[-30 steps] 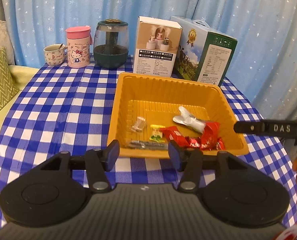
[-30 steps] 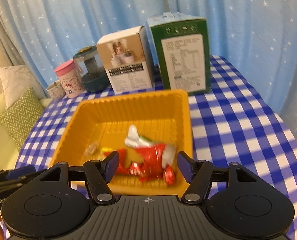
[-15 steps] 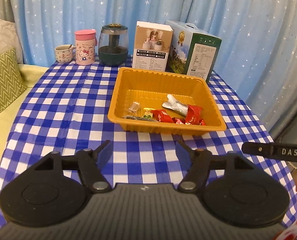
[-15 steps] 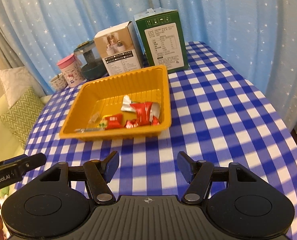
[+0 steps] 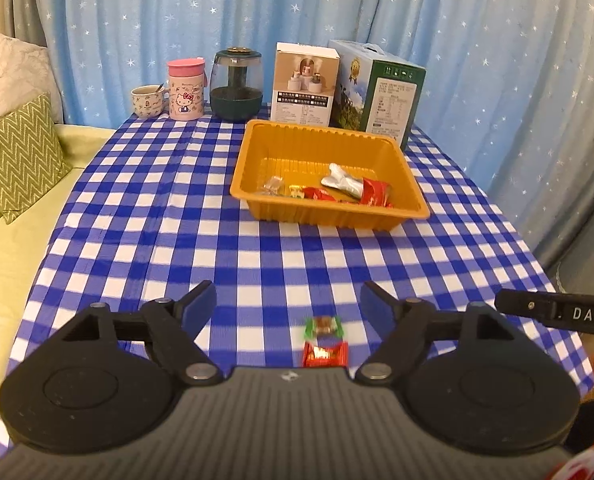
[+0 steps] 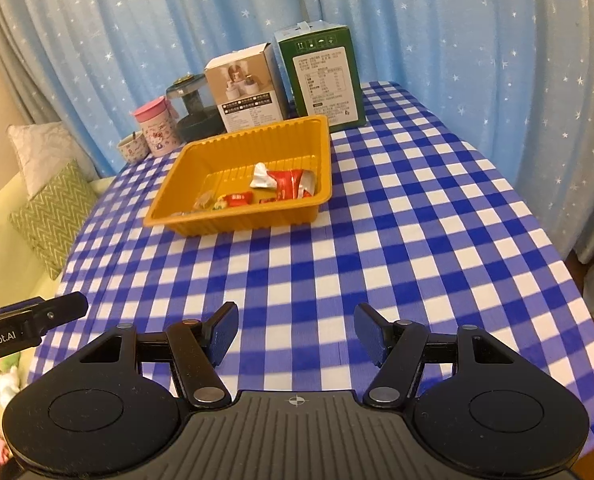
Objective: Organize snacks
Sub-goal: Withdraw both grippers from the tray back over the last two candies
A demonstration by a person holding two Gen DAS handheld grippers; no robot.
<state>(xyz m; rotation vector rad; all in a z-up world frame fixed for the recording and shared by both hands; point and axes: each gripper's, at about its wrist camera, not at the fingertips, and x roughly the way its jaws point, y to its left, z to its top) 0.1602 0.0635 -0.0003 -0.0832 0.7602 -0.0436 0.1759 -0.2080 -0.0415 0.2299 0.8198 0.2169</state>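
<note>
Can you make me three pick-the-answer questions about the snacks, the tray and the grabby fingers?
1. Where do the two small wrapped candies lie?
A. inside the tray
B. on the checked tablecloth by the left gripper
C. on the pink cup

2. What colour is the ribbed plastic tray?
A. orange
B. green
C. white

3. How are the right gripper fingers?
A. shut on a candy
B. shut, empty
C. apart, empty

Answers: 1 B, they sit on blue-white cloth between the fingers; 2 A, its walls look orange; 3 C, only cloth shows between them.

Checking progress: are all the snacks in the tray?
No. Two candies, green and red, lie on the cloth, outside the tray.
</note>
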